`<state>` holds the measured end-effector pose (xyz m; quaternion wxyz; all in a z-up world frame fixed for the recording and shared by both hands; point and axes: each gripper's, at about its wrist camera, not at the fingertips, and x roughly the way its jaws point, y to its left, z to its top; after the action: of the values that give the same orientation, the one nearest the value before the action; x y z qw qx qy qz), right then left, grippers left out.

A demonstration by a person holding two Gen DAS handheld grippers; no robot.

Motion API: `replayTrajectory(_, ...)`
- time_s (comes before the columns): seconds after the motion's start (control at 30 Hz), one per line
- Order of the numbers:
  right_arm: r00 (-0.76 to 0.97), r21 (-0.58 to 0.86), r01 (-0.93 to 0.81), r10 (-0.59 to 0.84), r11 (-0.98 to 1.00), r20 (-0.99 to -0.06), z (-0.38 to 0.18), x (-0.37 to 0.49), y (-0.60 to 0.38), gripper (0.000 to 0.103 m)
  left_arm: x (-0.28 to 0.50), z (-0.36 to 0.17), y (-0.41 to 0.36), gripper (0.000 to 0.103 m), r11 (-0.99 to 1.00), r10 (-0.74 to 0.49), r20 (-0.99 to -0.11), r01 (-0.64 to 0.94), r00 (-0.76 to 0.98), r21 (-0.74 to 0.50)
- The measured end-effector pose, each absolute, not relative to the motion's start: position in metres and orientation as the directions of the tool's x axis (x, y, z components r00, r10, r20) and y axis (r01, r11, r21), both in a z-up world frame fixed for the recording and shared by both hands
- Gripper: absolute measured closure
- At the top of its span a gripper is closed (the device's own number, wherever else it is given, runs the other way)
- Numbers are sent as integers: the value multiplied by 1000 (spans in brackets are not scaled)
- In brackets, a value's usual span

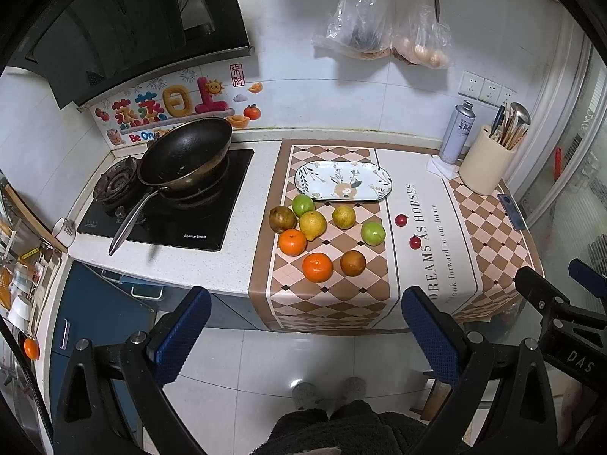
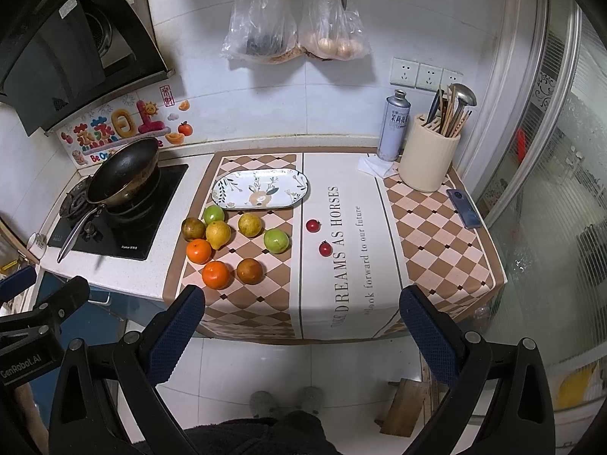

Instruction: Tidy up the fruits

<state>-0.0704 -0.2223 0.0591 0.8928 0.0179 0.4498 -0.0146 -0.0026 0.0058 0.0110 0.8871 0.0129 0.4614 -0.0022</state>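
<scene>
A kitchen worktop (image 1: 235,265) seen from above and a little back, through two cameras held side by side. On a checked mat (image 1: 330,295) lies a long patterned plate (image 1: 343,182), with nothing on it. Just in front of the plate sits a loose cluster of fruits: two green (image 1: 302,204), two yellow (image 1: 313,225), two brownish (image 1: 282,219) and two oranges (image 1: 318,267). Two small red fruits (image 1: 401,220) lie apart to the right, on the lettered strip of the mat.

The left gripper (image 1: 305,335) and the right gripper (image 2: 301,333) both hang short of the worktop edge, over the floor, fingers spread wide and holding nothing. No fruit is on the plate, so the task seems to be at its very start. The next move likely calls for one gripper to come forward and down over a single fruit, closing gently enough that it does not roll into its neighbours.

The left view shows each gripper, plus a cupboard below the hob (image 1: 167,208). The right view shows a phone (image 2: 463,208) near the utensil pot (image 2: 426,167) more clearly, and wood scraps on the floor.
</scene>
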Motion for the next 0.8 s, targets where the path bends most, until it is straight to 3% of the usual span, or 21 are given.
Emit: replayTrajectory(0.8,604,25,53,-12,998,-797,67,-62,-221,0,8,19,-1,0,999,4,-814,26,581,24)
